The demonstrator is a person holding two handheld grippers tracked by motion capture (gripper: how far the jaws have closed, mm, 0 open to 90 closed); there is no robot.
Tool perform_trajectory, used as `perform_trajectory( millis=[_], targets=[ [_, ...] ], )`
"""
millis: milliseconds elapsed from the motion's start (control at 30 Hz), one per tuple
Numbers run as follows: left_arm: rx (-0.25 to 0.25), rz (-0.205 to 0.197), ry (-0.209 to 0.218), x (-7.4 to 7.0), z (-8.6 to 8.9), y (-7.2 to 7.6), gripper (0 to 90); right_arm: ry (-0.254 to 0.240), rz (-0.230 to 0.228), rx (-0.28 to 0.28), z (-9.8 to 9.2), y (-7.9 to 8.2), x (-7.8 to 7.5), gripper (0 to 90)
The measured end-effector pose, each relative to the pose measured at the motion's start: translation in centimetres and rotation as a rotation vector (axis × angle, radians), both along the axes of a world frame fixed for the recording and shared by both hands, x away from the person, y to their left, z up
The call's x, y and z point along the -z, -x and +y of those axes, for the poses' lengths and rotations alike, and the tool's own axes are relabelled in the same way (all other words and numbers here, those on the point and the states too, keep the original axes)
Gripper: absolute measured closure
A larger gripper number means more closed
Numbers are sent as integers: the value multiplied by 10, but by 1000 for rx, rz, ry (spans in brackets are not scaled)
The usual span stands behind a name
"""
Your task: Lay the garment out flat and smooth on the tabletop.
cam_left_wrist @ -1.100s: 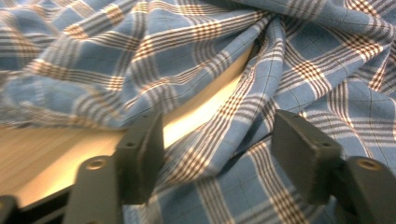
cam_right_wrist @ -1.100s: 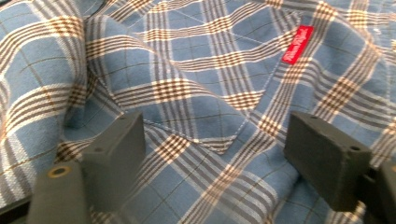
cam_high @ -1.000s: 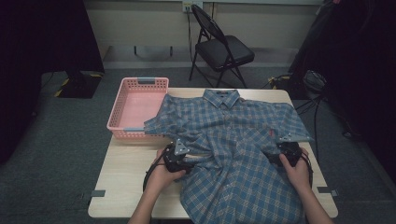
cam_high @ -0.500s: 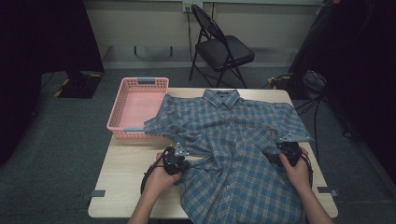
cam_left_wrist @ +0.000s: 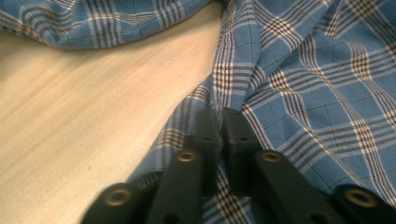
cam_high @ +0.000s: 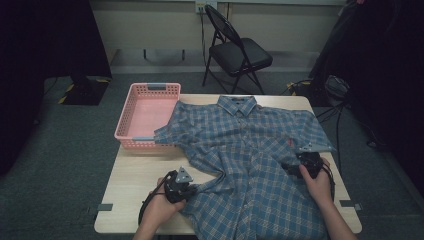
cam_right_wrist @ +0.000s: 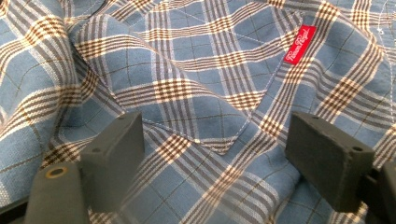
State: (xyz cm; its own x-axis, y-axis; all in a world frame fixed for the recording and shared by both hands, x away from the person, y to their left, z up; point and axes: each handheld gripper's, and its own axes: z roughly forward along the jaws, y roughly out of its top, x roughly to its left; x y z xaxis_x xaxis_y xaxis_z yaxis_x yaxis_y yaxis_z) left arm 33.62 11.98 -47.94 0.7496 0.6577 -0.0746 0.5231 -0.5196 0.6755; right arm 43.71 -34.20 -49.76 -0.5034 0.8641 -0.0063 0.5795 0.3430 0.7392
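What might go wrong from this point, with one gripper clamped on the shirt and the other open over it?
1. The left gripper is shut on a fold at the edge of the shirt; a pull from that one point would likely bunch it more.
2. The right gripper is open over the chest pocket, so that side could slide.
3. A sleeve overlaps the pink basket, which might get dragged.

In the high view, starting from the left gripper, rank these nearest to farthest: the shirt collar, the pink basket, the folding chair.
From the left gripper, shut on the shirt's edge:
1. Pink basket, up and to its left on the table.
2. Shirt collar, at the table's far edge.
3. Folding chair, on the floor beyond the table.
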Motion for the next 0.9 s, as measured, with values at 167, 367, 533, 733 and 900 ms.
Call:
perform_trajectory(
  millis=[167, 367, 533, 733, 900],
  targets=[
    [-35, -100, 63, -4, -6, -4, 496, -1, 0, -1, 0, 0, 0, 189],
    [2, -139, 68, -4, -38, -18, 520, -1, 0, -1, 0, 0, 0, 189],
    [-9, -120, 27, 13, -49, -32, 649, 0, -1, -2, 0, 0, 0, 189],
    [-12, -51, 8, 5, -43, -26, 828, 0, 0, -3, 0, 0, 0, 189],
    [-14, -20, -6, 2, -33, -16, 839, 0, 0, -3, 0, 1, 0, 189]
  ],
)
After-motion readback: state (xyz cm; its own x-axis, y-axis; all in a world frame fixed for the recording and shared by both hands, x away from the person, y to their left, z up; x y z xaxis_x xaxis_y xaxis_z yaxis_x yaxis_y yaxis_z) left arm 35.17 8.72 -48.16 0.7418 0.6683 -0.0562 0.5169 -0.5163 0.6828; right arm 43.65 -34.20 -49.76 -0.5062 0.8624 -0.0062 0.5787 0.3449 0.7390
